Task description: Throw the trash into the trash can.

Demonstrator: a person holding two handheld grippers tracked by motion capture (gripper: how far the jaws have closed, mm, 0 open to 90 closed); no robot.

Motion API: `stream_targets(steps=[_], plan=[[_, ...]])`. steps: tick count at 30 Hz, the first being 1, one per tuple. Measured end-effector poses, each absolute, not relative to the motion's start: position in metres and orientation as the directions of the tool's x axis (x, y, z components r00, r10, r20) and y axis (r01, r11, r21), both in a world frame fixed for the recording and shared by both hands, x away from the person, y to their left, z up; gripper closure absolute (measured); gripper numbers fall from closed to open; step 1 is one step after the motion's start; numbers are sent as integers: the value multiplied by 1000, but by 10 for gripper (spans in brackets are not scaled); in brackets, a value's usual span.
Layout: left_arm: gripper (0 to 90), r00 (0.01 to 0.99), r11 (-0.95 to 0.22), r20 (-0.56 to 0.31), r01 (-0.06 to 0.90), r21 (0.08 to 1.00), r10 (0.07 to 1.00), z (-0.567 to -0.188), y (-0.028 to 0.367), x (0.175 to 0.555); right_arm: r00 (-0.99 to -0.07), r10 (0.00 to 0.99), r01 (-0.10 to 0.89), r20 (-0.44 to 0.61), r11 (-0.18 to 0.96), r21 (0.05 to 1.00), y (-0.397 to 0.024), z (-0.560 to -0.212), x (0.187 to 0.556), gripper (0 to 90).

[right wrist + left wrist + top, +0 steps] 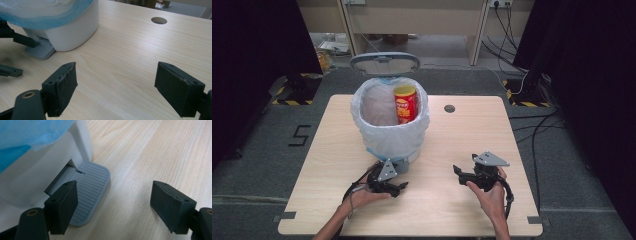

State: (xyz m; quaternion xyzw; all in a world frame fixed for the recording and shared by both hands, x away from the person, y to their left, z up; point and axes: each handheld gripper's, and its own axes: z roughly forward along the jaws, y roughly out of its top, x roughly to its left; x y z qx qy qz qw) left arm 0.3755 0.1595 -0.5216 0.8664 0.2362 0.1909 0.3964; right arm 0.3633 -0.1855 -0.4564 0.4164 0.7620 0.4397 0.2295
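The pedal, grey and ribbed, sticks out from the foot of the bin on the side facing the person and lies flat on the desk. In the left gripper view one jaw of the left tool stands over the pedal's near edge, touching it or just above it, I cannot tell which. The other jaw is well off to the side over bare wood. The jaws stand wide apart and hold nothing.

In the high view the left tool lies low just in front of the bin's base, held in the left hand. The bin is white, lined with a pale bag whose blue hem shows in the gripper views, and its lid stands raised at the back. A red and yellow can stands upright inside, against the right wall.

The right tool is apart from the bin, near the desk's right front, in the right hand. In the right gripper view the right tool has its jaws apart over bare wood with nothing between them. The same view shows the bin's base and pedal at upper left, with one of the left tool's jaws at the pedal.

A round hole sits in the desk right of the bin.
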Motion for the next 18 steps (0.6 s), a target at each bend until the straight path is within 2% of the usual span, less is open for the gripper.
stream_targets(steps=[9, 18], plan=[[215, 815, -573, 145, 256, 779, 562, -522, 159, 375, -566, 825, 427, 4, 288, 857, -180, -460, 355, 180], [215, 814, -572, 145, 257, 779, 563, -522, 159, 375, -568, 823, 467, 4, 318, 825, -177, -483, 346, 178]])
